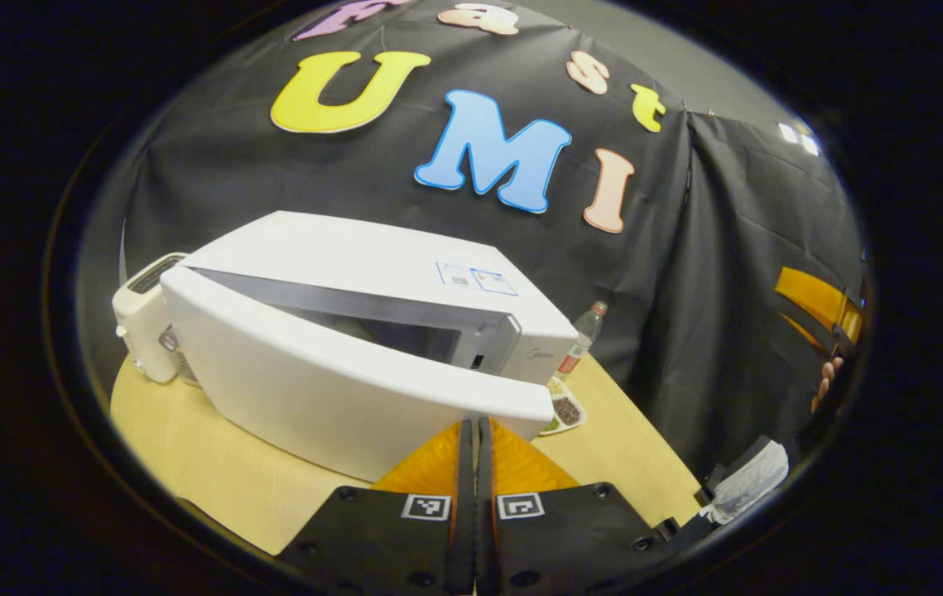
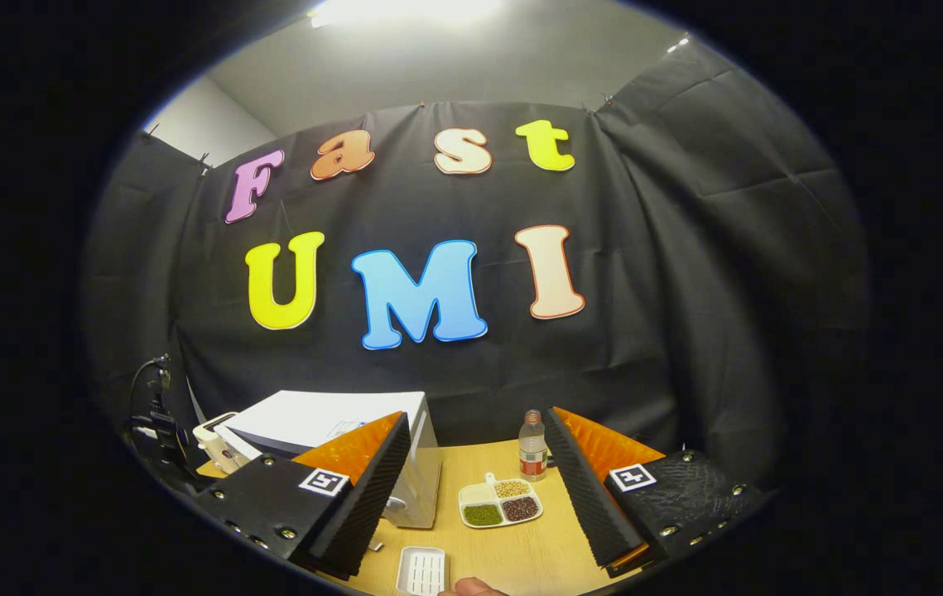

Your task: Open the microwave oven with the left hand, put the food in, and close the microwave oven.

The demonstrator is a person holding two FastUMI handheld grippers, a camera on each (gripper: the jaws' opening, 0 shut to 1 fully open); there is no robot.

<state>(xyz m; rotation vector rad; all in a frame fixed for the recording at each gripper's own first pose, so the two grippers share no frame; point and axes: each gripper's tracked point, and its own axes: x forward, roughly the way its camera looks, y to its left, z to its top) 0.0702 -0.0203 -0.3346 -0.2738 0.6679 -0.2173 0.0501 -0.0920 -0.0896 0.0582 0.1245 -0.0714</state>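
1. Microwave oven (image 1: pixel 372 331) stands on the wooden bench (image 1: pixel 190 439) with its white door (image 1: pixel 330 389) swung partly ajar, the gap showing along the top edge in the left gripper view.
2. Left gripper (image 1: pixel 475 439) sits just at the door's free corner, its fingers pressed together with nothing seen between them.
3. Right gripper (image 2: pixel 479 497) hangs above the bench with its fingers wide apart, empty.
4. Food, a divided white dish (image 2: pixel 500 502) of grains and beans, rests on the bench just right of the oven, framed between the right fingers.
5. Clear bottle (image 2: pixel 531 445) stands behind the dish; a small white tray (image 2: pixel 421 569) lies nearer the camera.
6. White toaster (image 1: pixel 144 319) sits at the oven's far side.
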